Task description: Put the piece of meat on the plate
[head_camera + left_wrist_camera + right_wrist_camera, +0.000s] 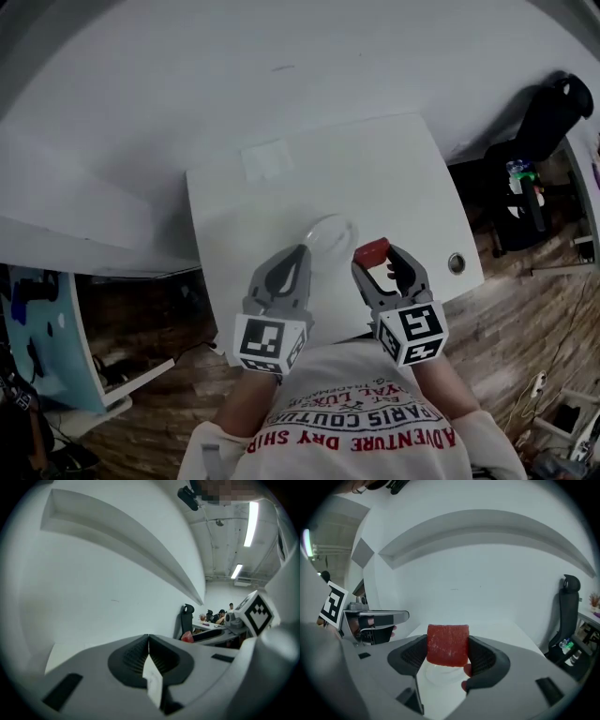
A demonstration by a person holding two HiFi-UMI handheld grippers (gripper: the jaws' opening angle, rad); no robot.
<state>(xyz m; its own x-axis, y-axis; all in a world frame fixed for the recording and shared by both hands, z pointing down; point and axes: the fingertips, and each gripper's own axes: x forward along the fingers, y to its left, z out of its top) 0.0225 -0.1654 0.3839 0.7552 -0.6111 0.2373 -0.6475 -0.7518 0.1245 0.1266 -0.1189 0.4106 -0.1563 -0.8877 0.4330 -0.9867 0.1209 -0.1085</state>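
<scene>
A red block of meat [372, 250] sits pinched in my right gripper [374, 257], held just above the white table [394, 178]. In the right gripper view the meat [447, 644] fills the gap between the dark pads [483, 657]. A pale round plate [330, 232] lies just left of the meat; part of the plate [437, 677] shows under it. My left gripper [299, 255] hovers at the plate's near edge, shut with nothing in it. In the left gripper view its jaws [148, 654] meet, and the meat [187, 637] shows small at the right.
The table stands against a white wall, with a round cable hole [457, 262] near its right front corner. A black office chair [542, 117] stands to the right on the wooden floor. A blue and white cabinet [42, 328] is at the left.
</scene>
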